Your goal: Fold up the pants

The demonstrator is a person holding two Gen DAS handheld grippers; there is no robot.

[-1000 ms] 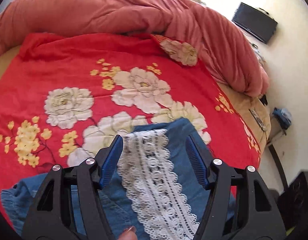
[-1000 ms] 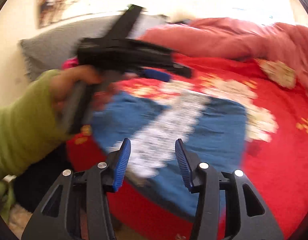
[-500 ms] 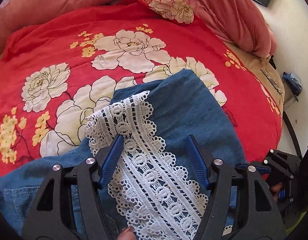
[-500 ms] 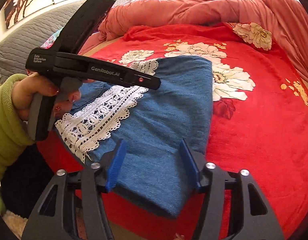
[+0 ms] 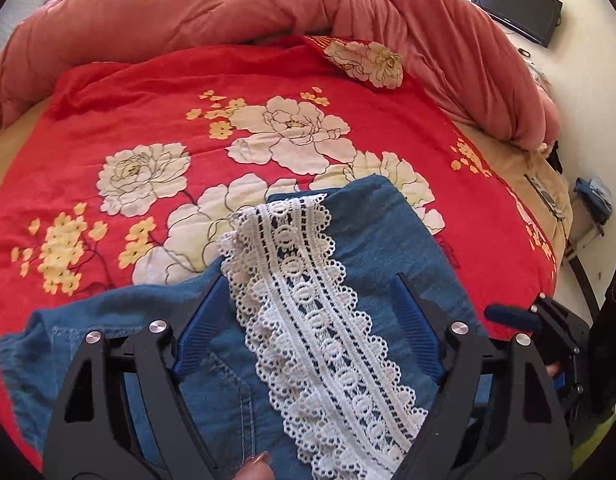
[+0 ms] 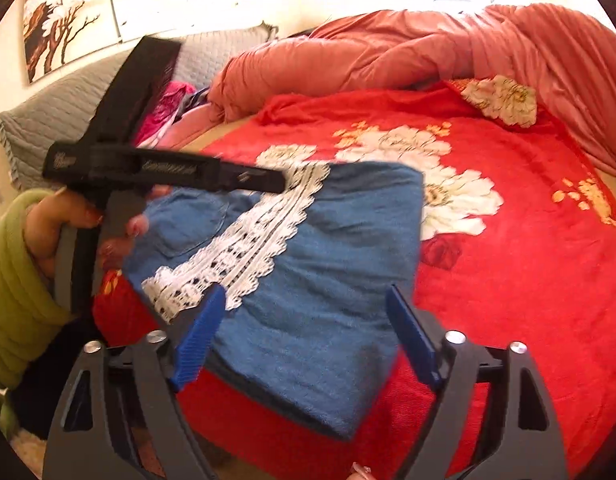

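Observation:
Blue denim pants [image 5: 388, 240] [image 6: 332, 272] lie folded on the red floral bedspread [image 5: 147, 120] [image 6: 508, 272], near its front edge. A white lace trim [image 5: 308, 300] [image 6: 247, 248] runs across the top of the denim. My left gripper [image 5: 308, 308] is open and empty, jaws wide on either side of the lace, just above the denim. It shows from the side in the right wrist view [image 6: 167, 168], held in a hand with a green sleeve. My right gripper [image 6: 308, 320] is open and empty, over the pants' near edge.
A bunched salmon-pink duvet [image 5: 267, 12] [image 6: 428, 48] lies along the far side of the bed. A grey pillow [image 6: 47, 120] sits at the head. A dark screen [image 5: 516, 4] hangs on the wall. The right gripper's body [image 5: 548, 332] shows past the bed's edge.
The left gripper pulled back and tilted up, so more bedspread and duvet show. The right gripper shifted slightly over the pants' near edge. Both stayed open.

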